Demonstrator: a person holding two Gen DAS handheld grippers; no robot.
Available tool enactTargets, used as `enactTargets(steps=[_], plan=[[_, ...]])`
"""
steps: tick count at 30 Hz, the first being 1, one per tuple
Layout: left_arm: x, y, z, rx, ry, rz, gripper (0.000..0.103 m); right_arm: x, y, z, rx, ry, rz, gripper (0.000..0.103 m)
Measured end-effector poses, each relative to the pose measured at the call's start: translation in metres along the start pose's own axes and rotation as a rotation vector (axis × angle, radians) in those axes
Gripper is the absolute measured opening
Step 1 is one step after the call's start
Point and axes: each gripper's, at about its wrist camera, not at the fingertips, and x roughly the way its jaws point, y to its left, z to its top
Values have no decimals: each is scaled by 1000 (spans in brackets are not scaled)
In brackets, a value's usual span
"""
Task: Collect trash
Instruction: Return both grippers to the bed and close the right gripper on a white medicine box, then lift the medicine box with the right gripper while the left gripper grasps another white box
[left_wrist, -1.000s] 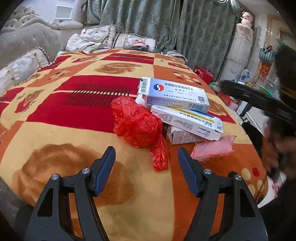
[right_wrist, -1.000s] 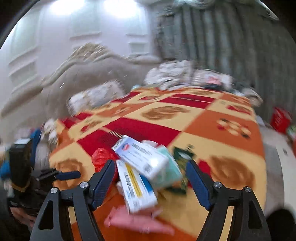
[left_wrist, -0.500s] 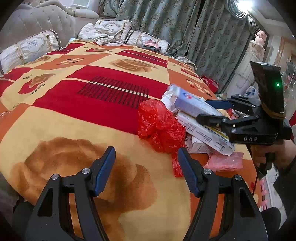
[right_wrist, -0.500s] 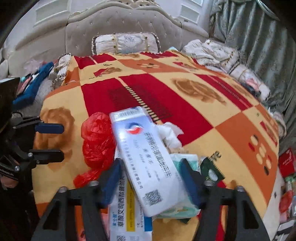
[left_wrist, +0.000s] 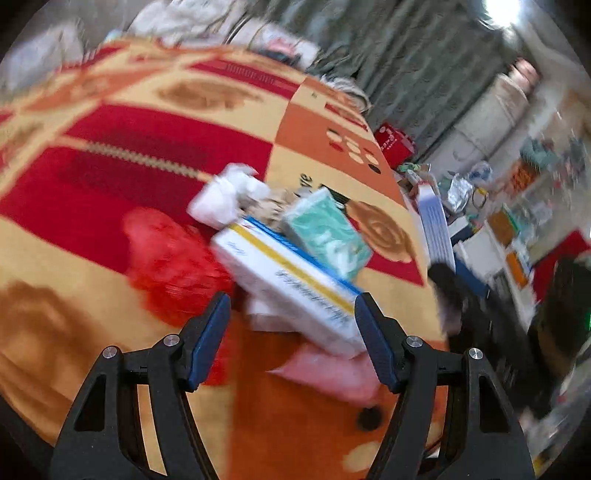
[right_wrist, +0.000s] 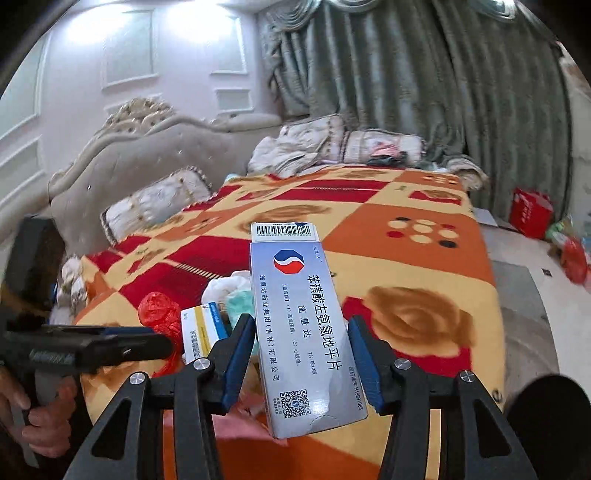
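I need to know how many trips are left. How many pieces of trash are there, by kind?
Medicine boxes: 2
Teal tissue packs: 1
Red plastic bags: 1
White crumpled tissues: 1
Pink wrappers: 1
Total: 6, one box already in the right gripper.

We see the left wrist view smeared by motion blur: the blanket (left_wrist: 110, 155) pattern and the cluttered room at right run into streaks, with a bright lamp glare (left_wrist: 506, 11) at top right. The right wrist view is sharp and evenly lit; ceiling light washes out the white wall (right_wrist: 122, 44) at top. Both views bend toward dark round edges.
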Motion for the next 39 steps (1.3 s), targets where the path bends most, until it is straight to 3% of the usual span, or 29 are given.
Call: enactTargets(steps=[3, 8, 10, 11, 14, 18, 24, 31, 34, 39], plan=[[15, -11, -3, -84, 61, 7, 69, -9, 5, -5, -67, -7, 5, 51], [34, -16, -5, -193, 149, -11, 67, -15, -2, -7, -50, -19, 44, 51], [36, -16, -4, -217, 152, -11, 49, -16, -6, -7, -36, -26, 50, 51], [37, -15, -5, -227, 159, -24, 47, -18, -8, -6, -29, -29, 51, 51], [32, -13, -8, -229, 157, -40, 11, -21, -10, -6, -19, -39, 53, 51], [18, -10, -12, -191, 140, -47, 9, -25, -11, -8, -5, -51, 55, 51], [-21, -17, -20, -4, 79, -44, 9, -24, -14, -9, 17, -56, 43, 51], [-39, -31, -25, 198, 0, 106, 9, -26, -18, -9, 48, -64, 32, 51], [-38, -37, -29, 227, -9, 128, 9, -26, -19, -9, 53, -58, 25, 51], [-35, -47, -21, 247, -54, 230, 9, -33, -19, -9, 49, -69, 16, 51]])
